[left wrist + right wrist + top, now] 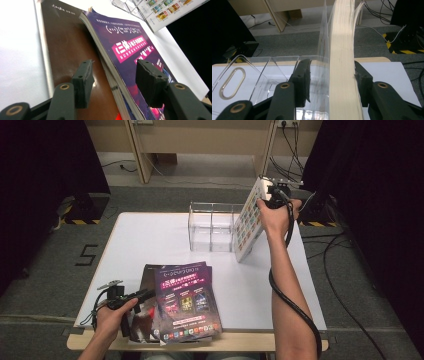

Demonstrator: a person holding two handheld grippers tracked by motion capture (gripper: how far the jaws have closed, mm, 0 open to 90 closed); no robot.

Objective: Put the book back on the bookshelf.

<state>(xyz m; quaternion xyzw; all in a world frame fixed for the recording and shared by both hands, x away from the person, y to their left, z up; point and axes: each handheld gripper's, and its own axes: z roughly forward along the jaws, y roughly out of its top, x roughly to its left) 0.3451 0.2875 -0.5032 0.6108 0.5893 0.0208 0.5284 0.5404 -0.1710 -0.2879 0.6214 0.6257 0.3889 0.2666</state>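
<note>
Magazine leaning on the rack's right side, right jaws straddling its top edge.
Right gripper (270, 195) jaws stand apart around the white magazine (248, 223), one touching; left gripper (142, 295) jaws open astride the purple magazine (186, 301) edge, near-left counter (145, 240); clear rack (211, 226) stands left of the white magazine.

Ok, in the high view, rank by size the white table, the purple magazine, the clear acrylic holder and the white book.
1. White table, clearly largest.
2. Purple magazine.
3. Clear acrylic holder and white book with coloured squares: look similar; the book is tilted, so unsure.

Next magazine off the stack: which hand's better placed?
Left. The left gripper has open jaws astride the purple magazine's edge; the right gripper is far off at the clear holder, with the white magazine between its jaws.
</note>
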